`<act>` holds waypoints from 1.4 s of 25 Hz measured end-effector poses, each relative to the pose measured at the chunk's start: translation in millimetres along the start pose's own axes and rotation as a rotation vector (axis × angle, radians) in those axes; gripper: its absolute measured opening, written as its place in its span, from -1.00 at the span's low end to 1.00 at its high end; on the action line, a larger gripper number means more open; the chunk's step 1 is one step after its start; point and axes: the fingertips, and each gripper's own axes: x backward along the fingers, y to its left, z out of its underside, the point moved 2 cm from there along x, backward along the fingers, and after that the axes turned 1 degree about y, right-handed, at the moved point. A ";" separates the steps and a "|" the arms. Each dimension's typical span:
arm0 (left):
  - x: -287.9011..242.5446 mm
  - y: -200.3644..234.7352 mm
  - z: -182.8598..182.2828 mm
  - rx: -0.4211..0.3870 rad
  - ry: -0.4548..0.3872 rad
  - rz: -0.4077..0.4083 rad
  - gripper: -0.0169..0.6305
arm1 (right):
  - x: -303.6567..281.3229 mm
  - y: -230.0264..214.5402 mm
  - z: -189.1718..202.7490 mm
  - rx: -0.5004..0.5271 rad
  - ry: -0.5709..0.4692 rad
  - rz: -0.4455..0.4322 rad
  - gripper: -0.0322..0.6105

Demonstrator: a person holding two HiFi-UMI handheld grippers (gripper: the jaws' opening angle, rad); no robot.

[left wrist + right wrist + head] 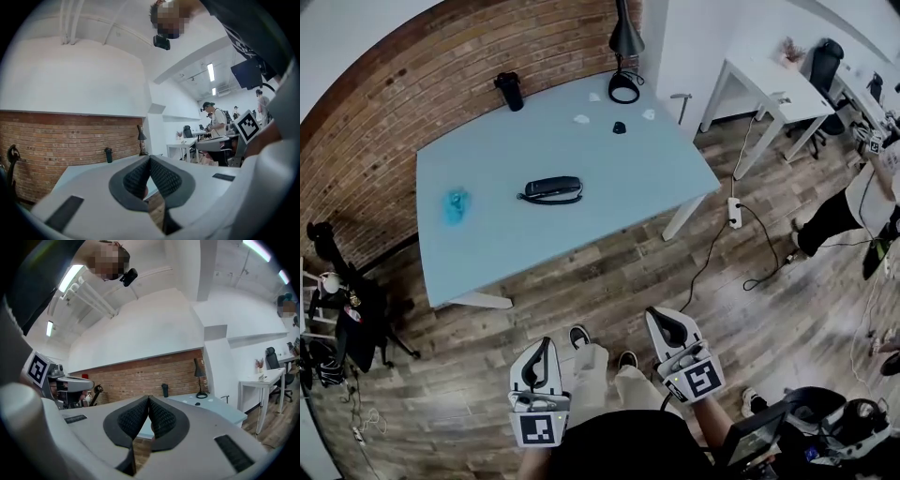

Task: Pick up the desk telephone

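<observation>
In the head view, the black cone-shaded desk lamp (625,56) at the far edge of the pale blue-grey table (581,234) was cut off by the picture's top edge. The crumpled bright blue thing (456,204) on the table's left side was too blurred to name, and the small white scraps (581,119) and the small dark lump (619,127) near the lamp were too small to tell. In each gripper view, the white body of the left gripper (150,159) or the right gripper (149,399) hid most of the tabletop, and the black corded desk telephone (553,189) with it.
</observation>
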 end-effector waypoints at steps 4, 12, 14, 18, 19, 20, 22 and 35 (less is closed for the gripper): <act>-38.0 24.4 18.7 0.008 0.043 0.050 -0.93 | -30.4 -0.1 -10.2 0.047 0.023 -0.013 -0.89; -101.2 103.7 -6.8 0.012 -0.103 0.067 -0.93 | -123.0 4.4 -56.1 0.086 0.005 -0.018 -0.89; -106.2 126.0 6.1 0.035 -0.058 0.060 -0.93 | -146.3 12.9 -59.9 0.085 -0.001 -0.040 -0.89; -97.8 162.6 43.8 0.051 0.013 0.026 -0.93 | -175.9 35.7 -39.7 0.082 0.061 -0.100 -0.89; -92.9 170.2 59.4 0.075 0.081 0.012 -0.93 | -181.1 39.0 -34.1 0.077 0.091 -0.114 -0.89; -89.4 178.1 70.4 0.095 0.127 -0.003 -0.93 | -186.9 39.8 -30.9 0.069 0.114 -0.125 -0.89; -87.7 192.9 84.4 0.106 0.180 -0.030 -0.93 | -202.2 35.2 -30.0 0.063 0.115 -0.143 -0.89; -184.6 204.5 92.1 0.078 0.295 -0.149 -0.93 | -333.2 -60.6 -25.4 -0.074 0.027 -0.272 -0.89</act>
